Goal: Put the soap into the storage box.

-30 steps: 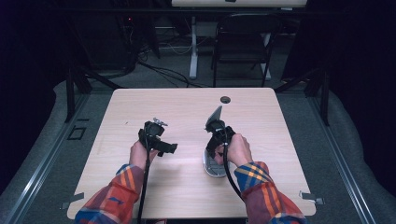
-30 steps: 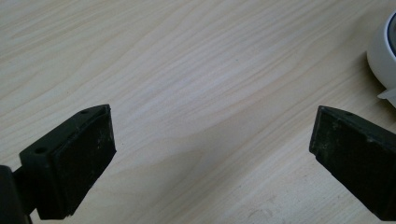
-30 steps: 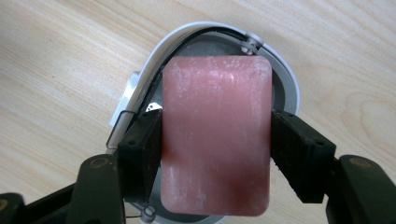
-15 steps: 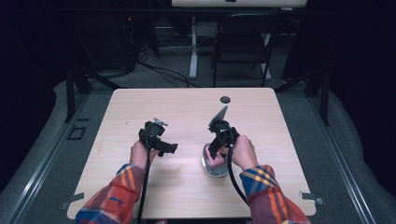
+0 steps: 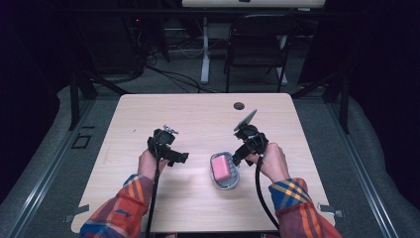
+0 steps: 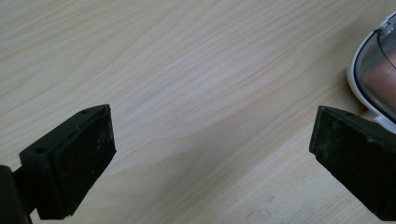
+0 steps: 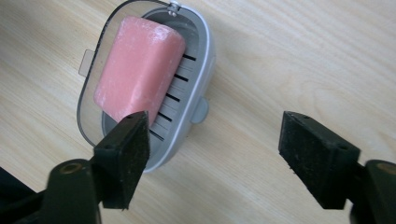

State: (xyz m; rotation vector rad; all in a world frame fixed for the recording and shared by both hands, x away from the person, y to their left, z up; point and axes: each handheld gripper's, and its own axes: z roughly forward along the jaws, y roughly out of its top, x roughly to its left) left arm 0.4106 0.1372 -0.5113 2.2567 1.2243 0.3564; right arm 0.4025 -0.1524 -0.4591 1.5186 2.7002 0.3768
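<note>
A pink bar of soap (image 7: 137, 77) lies in a grey soap dish (image 7: 198, 70) that sits on the light wooden table (image 5: 198, 114), toward the near right part of it in the high view, between the person's two hands. The right gripper (image 7: 215, 154) hangs just above and beside the dish; its jaws have just been opening and now stand apart with nothing between them, one pad (image 7: 135, 149) over the dish's near edge and the other over bare wood. The soap rests tilted across the slotted floor of the dish, under a clear rim. The left gripper (image 6: 208, 158) is held low over the table to the left of the dish, jaws wide apart and empty, with the white edge of the dish showing at the right side of the left gripper view
</note>
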